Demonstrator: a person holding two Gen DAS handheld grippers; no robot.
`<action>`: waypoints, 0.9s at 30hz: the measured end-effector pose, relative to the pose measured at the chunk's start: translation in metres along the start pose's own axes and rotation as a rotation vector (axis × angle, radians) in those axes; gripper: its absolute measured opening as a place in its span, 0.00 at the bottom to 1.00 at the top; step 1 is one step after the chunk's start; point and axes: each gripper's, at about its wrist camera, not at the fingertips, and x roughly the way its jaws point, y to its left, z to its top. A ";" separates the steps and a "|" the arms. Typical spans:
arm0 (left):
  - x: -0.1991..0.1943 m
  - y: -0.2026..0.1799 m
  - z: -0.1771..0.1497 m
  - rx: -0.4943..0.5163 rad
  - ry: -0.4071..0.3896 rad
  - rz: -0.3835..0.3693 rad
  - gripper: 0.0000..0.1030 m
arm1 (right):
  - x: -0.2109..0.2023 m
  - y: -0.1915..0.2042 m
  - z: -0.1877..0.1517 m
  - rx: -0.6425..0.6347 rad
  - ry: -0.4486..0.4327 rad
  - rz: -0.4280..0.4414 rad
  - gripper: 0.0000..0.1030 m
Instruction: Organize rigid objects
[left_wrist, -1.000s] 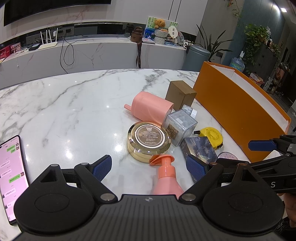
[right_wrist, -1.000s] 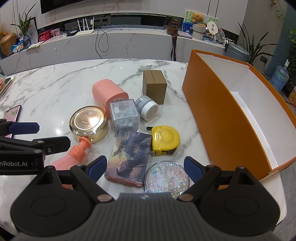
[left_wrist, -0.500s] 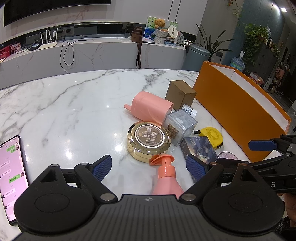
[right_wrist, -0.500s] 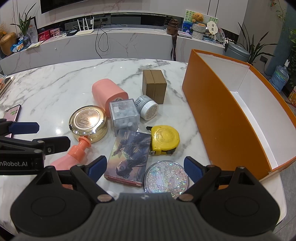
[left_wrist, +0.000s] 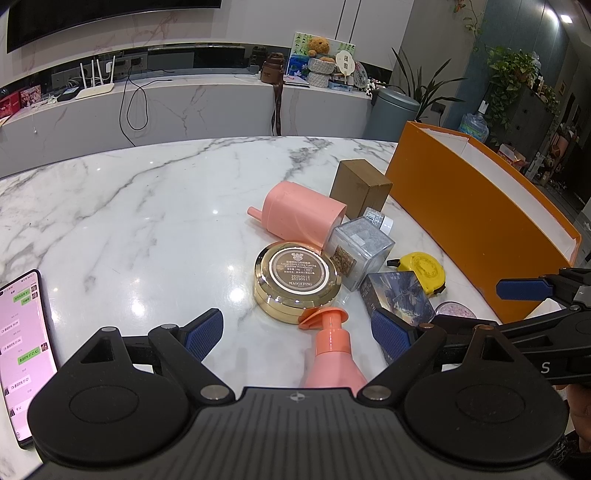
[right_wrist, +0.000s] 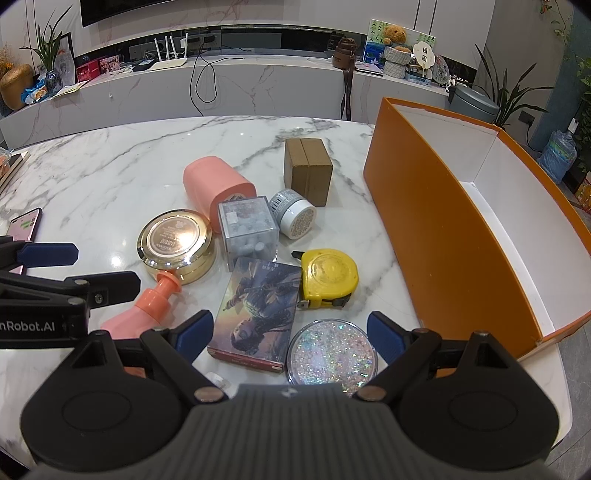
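A marble table (right_wrist: 122, 162) is seen from both wrist views, with a cluster of rigid items gathered beside an open orange box (right_wrist: 439, 221), whose white interior is visible from the right wrist. The left gripper (left_wrist: 297, 330) is held low over the near edge, jaws spread wide and nothing gripped; a coral pump bottle (left_wrist: 332, 354) lies on its side between the blue pads, touched by neither. The right gripper (right_wrist: 290, 332) is likewise held with jaws spread and nothing held, above a picture-printed card box (right_wrist: 258, 310) and a round glitter case (right_wrist: 332, 354). Just past the pump head a gold compact (left_wrist: 297, 280) is noted, touching or nearly touching it. Behind the compact a pink cylindrical container (right_wrist: 218, 184) lies tipped over, with a clear cube box (right_wrist: 249, 230) against its open end. A small white-capped jar (right_wrist: 293, 214) lies on its side just beside the cube, and a brown carton (right_wrist: 308, 170) stands upright behind the jar. A yellow tape measure (right_wrist: 328, 278) rests touching the card box on its right. A lit phone (left_wrist: 22, 347) lies well apart at the left edge.
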 end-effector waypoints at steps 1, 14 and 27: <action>0.000 0.000 0.000 0.000 0.000 0.000 1.00 | 0.000 0.000 0.000 0.000 0.000 0.000 0.86; 0.000 0.000 0.000 0.000 0.001 -0.002 1.00 | -0.002 0.000 0.001 -0.002 0.001 0.000 0.86; 0.015 -0.019 -0.017 0.079 0.087 -0.079 1.00 | -0.002 -0.021 0.005 0.007 -0.059 -0.041 0.92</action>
